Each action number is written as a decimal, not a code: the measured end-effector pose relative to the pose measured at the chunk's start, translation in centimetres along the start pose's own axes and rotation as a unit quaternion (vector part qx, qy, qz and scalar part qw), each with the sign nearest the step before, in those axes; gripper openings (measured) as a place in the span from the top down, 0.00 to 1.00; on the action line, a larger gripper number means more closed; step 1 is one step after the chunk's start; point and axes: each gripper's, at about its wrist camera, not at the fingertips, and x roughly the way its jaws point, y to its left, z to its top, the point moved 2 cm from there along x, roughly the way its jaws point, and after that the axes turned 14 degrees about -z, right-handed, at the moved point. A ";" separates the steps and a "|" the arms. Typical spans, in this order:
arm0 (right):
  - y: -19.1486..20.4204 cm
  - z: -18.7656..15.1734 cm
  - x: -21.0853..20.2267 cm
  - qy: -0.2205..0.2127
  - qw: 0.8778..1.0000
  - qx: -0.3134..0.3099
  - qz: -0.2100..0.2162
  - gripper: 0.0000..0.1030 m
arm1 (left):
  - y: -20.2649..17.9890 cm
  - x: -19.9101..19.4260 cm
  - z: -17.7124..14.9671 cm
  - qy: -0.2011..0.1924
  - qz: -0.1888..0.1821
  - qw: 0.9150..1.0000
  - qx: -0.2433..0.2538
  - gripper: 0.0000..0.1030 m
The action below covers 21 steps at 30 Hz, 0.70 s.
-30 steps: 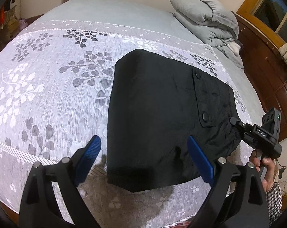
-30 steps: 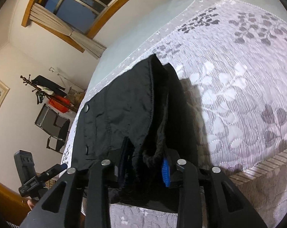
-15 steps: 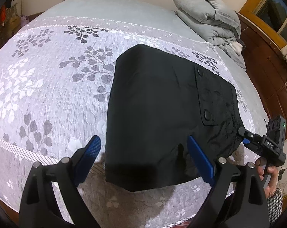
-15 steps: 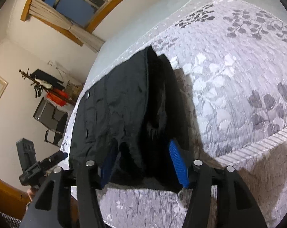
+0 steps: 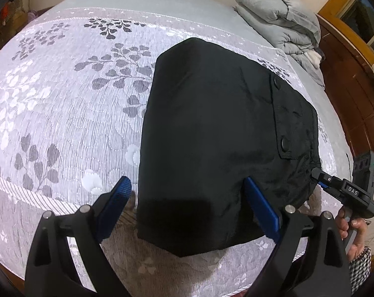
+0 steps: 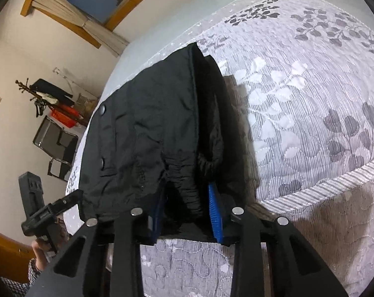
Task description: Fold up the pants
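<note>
The black pants [image 5: 211, 136] lie folded into a compact rectangle on the bed, with a buttoned pocket flap on their right side. My left gripper [image 5: 187, 198] is open and empty, hovering over the near edge of the pants. In the right wrist view the right gripper [image 6: 187, 205] is closed on the gathered waistband edge of the pants [image 6: 147, 136], cloth bunched between its blue pads. The right gripper also shows in the left wrist view [image 5: 318, 175] at the pants' right edge.
The bed is covered by a grey-white quilt with a leaf pattern [image 5: 63, 111]. A folded grey duvet [image 5: 278, 22] lies at the far right. A dark wooden bed frame [image 5: 355, 94] runs along the right side. A coat rack and chair [image 6: 53, 123] stand by the wall.
The right gripper opened half a second ago and has now closed again on the waistband edge. The left gripper stayed open over the near edge.
</note>
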 end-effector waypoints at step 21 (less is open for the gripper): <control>0.2 2.2 -0.9 -0.013 0.999 -0.018 -0.026 0.51 | 4.1 5.1 7.4 0.041 -0.050 0.996 -0.054 0.09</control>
